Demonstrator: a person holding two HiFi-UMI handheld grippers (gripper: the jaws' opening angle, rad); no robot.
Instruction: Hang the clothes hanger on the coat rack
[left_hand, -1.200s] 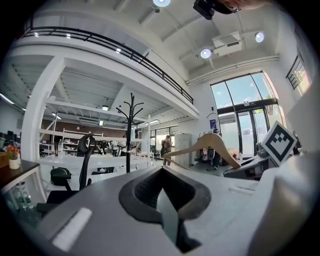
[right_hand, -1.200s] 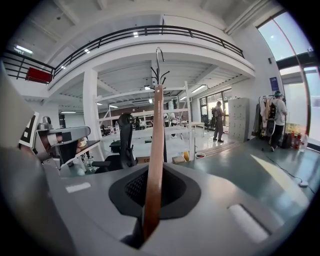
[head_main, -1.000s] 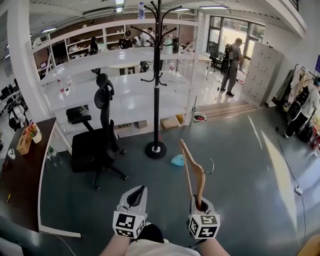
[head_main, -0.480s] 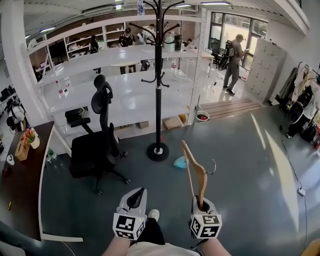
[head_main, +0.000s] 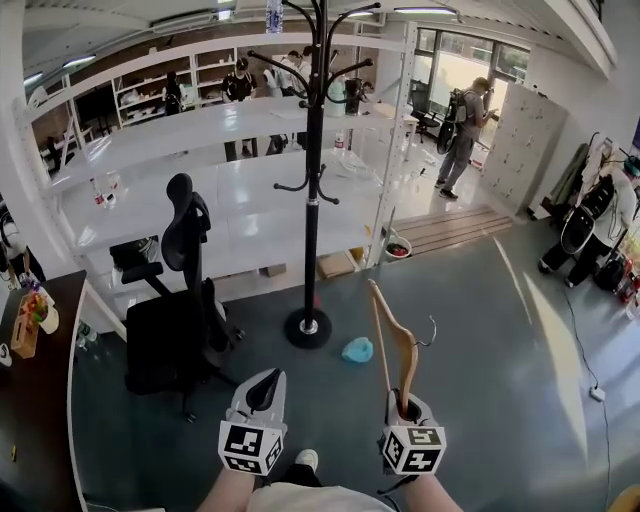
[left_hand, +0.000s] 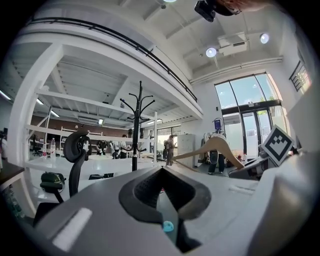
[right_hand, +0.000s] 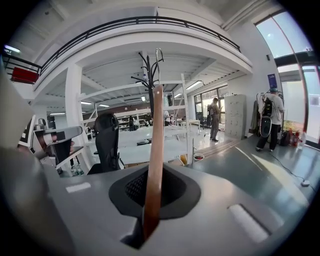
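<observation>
Just now the right gripper (head_main: 404, 406) is clamped on one arm of the wooden clothes hanger (head_main: 390, 335), held upright. The left gripper (head_main: 267, 380) is pinched together on nothing. Ahead, the coat rack (head_main: 312, 200) stands on the floor, well away from the desk (head_main: 35, 420) edge.

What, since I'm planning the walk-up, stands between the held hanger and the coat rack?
Nothing visible: open floor runs from the hanger in the right gripper to the coat rack. A small blue object lies beside its base.
</observation>
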